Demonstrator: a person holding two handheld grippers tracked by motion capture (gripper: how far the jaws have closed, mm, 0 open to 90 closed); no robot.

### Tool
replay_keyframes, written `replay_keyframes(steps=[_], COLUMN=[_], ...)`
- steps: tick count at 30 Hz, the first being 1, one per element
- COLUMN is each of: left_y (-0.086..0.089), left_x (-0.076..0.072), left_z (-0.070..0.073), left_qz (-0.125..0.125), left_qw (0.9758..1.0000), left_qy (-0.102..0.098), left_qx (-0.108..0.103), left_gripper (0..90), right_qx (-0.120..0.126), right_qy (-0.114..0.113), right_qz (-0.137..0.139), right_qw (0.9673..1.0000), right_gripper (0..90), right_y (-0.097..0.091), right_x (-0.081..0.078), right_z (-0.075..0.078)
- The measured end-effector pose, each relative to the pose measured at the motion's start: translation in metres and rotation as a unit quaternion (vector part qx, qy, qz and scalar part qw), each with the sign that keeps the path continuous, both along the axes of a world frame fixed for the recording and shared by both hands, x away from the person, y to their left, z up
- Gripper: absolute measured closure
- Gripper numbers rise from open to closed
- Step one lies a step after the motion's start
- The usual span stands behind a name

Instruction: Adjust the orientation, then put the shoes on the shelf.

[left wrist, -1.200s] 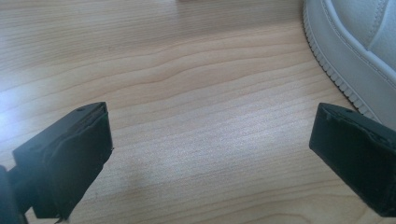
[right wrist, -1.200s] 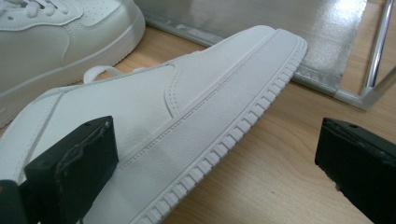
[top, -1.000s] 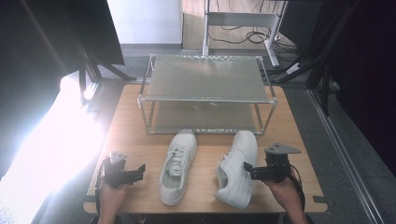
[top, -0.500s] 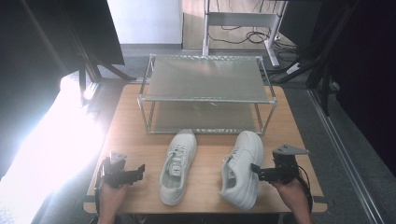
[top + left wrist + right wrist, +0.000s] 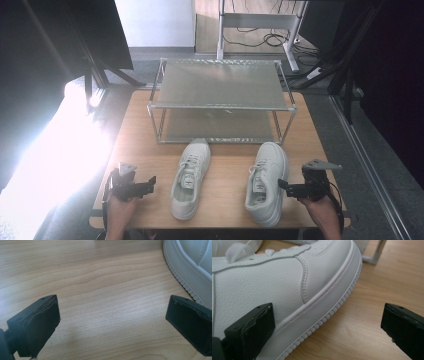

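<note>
- R gripper (image 5: 286, 186): fingers (image 5: 249, 332) spread wide, nothing pinched. In the right gripper view, one finger sits against/just in front of the R shoe's (image 5: 266, 181) side leather, other finger out over bare wood. Can't tell if the near finger actually touches.
- High view: R gripper tips point toward the R shoe's outer side, just beside it, near the laces/mid part. Hand (image 5: 320, 207) comes in from bottom right edge; grey plate on top of gripper.
- L gripper (image 5: 150, 182): fingers (image 5: 37, 325) spread wide, empty. Left gripper view has bare wood between them, L shoe's (image 5: 190, 176) sole edge at top right corner, apart from the fingers.
- High view: L gripper rests low at front-left of counter (image 5: 225, 155), pointing right toward the L shoe, near but not touching. L hand (image 5: 120, 207) behind it.
- Shoes: both white, laced, upright on soles, on counter, toes toward the rack (image 5: 220, 95). L shoe tilted a bit, toe just short of rack's front rail. R shoe well apart from L shoe, toe near rack's front right leg.
- Rack: two-tier metal, mesh shelves, at back centre of counter.
- Surroundings: strong glare at left of counter; floor, cables beyond rack.
</note>
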State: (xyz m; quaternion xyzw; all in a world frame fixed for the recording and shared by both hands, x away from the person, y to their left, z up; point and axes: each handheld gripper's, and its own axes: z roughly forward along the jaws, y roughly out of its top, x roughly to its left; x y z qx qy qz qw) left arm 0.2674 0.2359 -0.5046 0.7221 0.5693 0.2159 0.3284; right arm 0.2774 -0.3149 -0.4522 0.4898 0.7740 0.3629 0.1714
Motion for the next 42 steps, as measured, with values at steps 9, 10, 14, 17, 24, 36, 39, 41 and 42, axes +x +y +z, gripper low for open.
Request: replay_keyframes(steps=[9,10,14,17,24,36,39,41,42], left_y=[-0.001,-0.001,-0.001,-0.003,-0.009,-0.018,-0.022,-0.024,-0.025], left_x=[0.0,0.0,0.0,-0.002,-0.005,-0.015,-0.017,-0.018,-0.018], left_z=[0.0,0.0,0.0,0.003,0.009,0.03,0.038,0.042,0.044], left_qz=[-0.004,-0.005,-0.005,-0.008,-0.015,-0.031,-0.037,-0.038,-0.035], left_qw=[1.0,1.0,1.0,0.9999,0.9998,0.9988,0.9984,0.9982,0.9981], left_qy=[0.001,0.001,0.003,0.005,0.004,-0.011,-0.009,-0.008,-0.009], left_qx=[0.0,0.0,-0.003,-0.01,-0.016,-0.037,-0.042,-0.047,-0.05], left_gripper=[0.0,0.0,0.0,0.0,0.0,0.0,0.0,0.5,1.1], right_qx=[0.02,0.016,0.0,-0.006,-0.004,0.026,0.033,0.037,0.038], right_qy=[0.051,0.05,0.043,0.034,0.018,0.004,0.009,0.008,0.009], right_qz=[-0.024,-0.025,-0.027,-0.025,-0.024,-0.024,-0.023,-0.023,-0.022], right_qw=[0.9982,0.9983,0.9987,0.9991,0.9995,0.9994,0.9991,0.999,0.999], right_gripper=[3.0,3.0,3.4,3.6,3.6,3.6,3.8,4.8,5.2], right_y=[-0.038,-0.039,-0.038,-0.038,-0.037,-0.038,-0.036,-0.034,-0.034], right_x=[0.006,0.006,0.006,0.004,-0.002,-0.015,-0.019,-0.021,-0.022], right_z=[-0.027,-0.029,-0.03,-0.028,-0.02,-0.002,0.0,0.001,0.003])
